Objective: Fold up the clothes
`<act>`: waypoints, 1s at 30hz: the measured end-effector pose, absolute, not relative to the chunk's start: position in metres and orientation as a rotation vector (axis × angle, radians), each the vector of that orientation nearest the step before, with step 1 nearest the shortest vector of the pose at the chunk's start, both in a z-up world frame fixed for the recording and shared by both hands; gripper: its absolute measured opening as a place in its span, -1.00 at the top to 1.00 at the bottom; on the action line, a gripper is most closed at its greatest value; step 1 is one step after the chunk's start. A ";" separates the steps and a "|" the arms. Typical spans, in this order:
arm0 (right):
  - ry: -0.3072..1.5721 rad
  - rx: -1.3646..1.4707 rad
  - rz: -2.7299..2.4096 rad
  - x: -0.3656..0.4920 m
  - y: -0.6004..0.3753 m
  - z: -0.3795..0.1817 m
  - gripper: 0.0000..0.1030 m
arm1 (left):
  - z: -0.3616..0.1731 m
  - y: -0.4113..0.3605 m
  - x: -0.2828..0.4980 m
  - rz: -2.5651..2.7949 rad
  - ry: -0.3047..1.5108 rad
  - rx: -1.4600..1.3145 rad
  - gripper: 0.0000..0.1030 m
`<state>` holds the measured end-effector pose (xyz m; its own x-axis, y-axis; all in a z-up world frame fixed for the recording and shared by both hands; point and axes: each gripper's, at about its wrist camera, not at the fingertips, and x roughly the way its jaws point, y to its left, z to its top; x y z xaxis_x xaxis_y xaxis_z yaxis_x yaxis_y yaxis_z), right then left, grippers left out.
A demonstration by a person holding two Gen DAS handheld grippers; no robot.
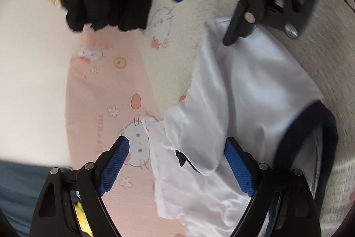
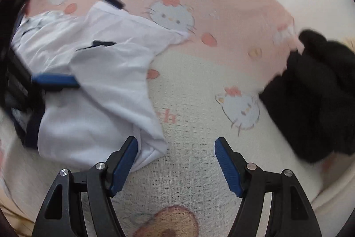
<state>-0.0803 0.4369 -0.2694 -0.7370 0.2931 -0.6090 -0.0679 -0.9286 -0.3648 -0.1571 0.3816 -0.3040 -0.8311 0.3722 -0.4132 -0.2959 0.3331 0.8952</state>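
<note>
A pink and cream cartoon-printed blanket (image 2: 199, 86) is being used as the work surface, with open room lying toward three o'clock of the shirt in the right wrist view. One white shirt with navy trim (image 2: 95, 90) is lying crumpled at nine o'clock there, and one black garment (image 2: 315, 99) is bunched at three o'clock. The left gripper (image 1: 177, 159) is being held wide open over the shirt's edge, gripping nothing; the right gripper (image 2: 176, 159) is likewise being held open and empty beside the shirt's corner.

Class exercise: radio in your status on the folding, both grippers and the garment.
Left gripper open over white garment. Right gripper open at its corner, empty. Garment crumpled, unfolded. Black clothing lies apart, not in the way.
</note>
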 end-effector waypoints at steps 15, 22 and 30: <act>-1.160 -0.921 2.643 -0.102 0.417 -0.284 -0.39 | -0.325 0.366 -0.177 1.427 2.084 0.315 -0.68; -1.137 -0.965 2.646 -0.105 0.412 -0.290 -0.11 | -0.343 0.350 -0.169 1.337 2.088 0.354 0.29; -1.093 -0.965 2.687 -0.101 0.414 -0.287 -0.14 | -0.335 0.355 -0.174 1.420 1.980 0.088 0.95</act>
